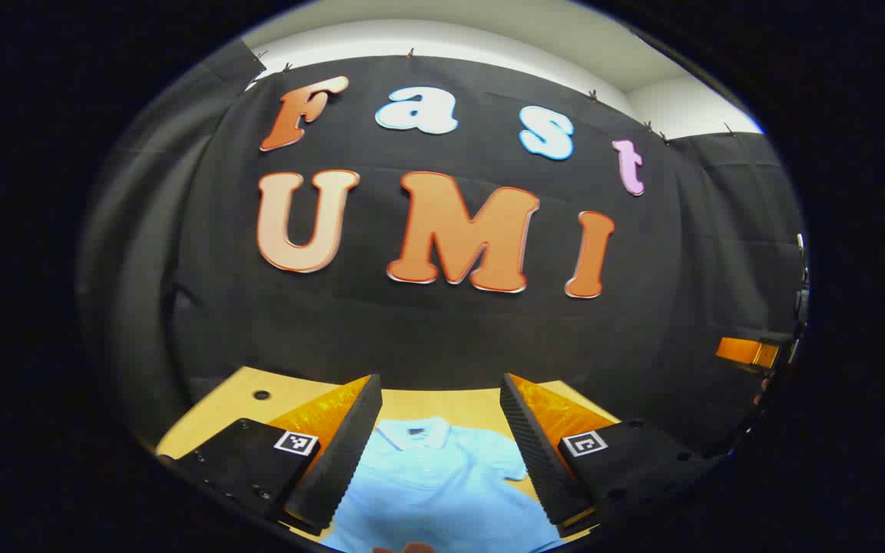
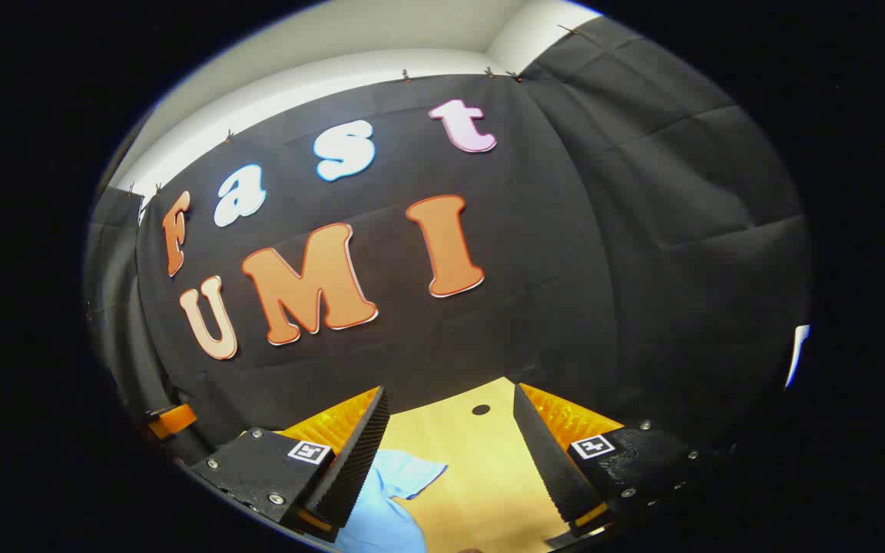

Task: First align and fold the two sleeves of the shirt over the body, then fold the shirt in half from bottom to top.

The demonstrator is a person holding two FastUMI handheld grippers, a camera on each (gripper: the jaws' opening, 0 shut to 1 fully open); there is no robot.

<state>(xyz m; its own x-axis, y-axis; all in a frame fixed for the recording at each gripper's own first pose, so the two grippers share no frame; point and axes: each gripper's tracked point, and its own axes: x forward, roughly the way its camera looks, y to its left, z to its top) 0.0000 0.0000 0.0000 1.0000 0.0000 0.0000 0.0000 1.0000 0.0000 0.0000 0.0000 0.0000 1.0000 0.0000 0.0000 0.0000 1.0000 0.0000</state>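
1. Shirt (image 1: 435,480): a light blue polo is seen spread flat on the pale wooden counter (image 1: 246,399), collar toward the black cloth wall (image 1: 442,330), in the left gripper view.
2. The left tongs (image 1: 439,445) are held wide apart above the counter, with nothing between the fingers; the shirt's collar and chest are framed in the gap, lying below and ahead, untouched.
3. One short sleeve is seen beside the left tongs' right-hand finger (image 1: 535,453), laid out flat on the counter.
4. In the right gripper view, the right tongs (image 2: 450,453) are likewise held wide, with nothing gripped; bare counter (image 2: 481,476) is framed between the fingers.
5. A sleeve and edge of the shirt (image 2: 392,499) are seen low in that view, just beside the left-hand finger (image 2: 354,461) and partly hidden behind it; contact cannot be told.
6. A small round hole (image 2: 481,409) is seen in the counter ahead of the right tongs, well apart from the shirt.
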